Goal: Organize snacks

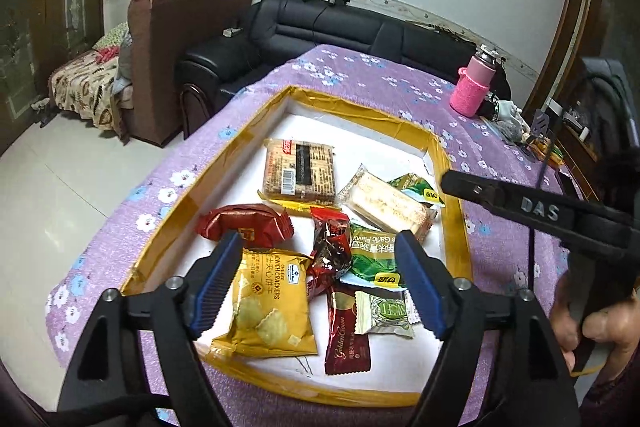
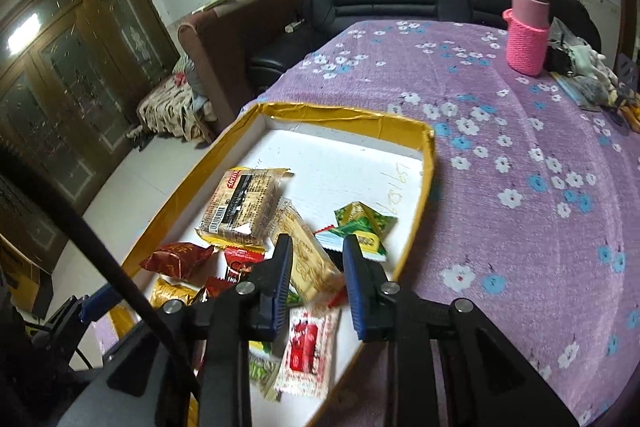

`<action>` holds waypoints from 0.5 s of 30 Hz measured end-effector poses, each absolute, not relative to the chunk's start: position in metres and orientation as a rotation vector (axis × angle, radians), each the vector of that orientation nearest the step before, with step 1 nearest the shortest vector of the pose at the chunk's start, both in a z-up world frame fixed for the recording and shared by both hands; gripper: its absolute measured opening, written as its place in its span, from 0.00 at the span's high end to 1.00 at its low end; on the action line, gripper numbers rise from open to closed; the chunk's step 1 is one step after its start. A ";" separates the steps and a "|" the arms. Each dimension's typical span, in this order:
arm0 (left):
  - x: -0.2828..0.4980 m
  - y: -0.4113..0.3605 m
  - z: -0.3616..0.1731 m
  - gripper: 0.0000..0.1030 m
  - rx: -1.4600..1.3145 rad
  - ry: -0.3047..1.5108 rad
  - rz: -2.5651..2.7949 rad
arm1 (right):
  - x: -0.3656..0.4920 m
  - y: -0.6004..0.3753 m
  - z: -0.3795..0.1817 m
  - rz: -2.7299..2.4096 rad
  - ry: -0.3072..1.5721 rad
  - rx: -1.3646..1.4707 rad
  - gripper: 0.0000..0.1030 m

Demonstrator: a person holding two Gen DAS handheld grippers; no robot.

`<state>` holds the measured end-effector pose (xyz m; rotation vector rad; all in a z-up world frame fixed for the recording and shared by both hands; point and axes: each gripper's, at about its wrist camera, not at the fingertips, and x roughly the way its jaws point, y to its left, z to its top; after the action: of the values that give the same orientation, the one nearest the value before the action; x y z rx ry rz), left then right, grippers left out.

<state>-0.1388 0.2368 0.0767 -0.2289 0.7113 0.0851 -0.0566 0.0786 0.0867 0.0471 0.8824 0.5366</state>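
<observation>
The snacks lie in a loose heap inside the shallow yellow-rimmed tray [image 1: 182,201], which sits on the purple flowered surface [image 2: 500,211]. The left hand-held gripper [image 1: 318,283] hangs over the near end of the tray with its blue-padded fingers spread wide and nothing between them; directly below and ahead lie the yellow cheese cracker bag [image 1: 268,303], a dark red wrapper [image 1: 330,255] and the green garlic-flavour pack [image 1: 370,259]. The right hand-held gripper [image 2: 316,287] is over the tray's right side, its fingers at a middling gap and holding nothing, as far as the wrist view shows. The pale cracker bar [image 2: 306,261] lies straight ahead between those fingers, its long axis running roughly along the fingers' direction and slightly slanted. That puts its narrow width across the gap, so the right hand looks the nearer and better aligned for it; whether the pads already touch it, I cannot tell
</observation>
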 end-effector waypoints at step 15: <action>-0.182 0.200 0.119 0.13 -0.139 0.596 0.144 | -0.138 0.008 0.122 0.428 0.618 0.008 0.57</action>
<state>-0.1815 0.1997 0.1193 -0.1386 0.5960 0.1442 -0.1376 0.0083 0.1221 0.0079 0.6182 0.4276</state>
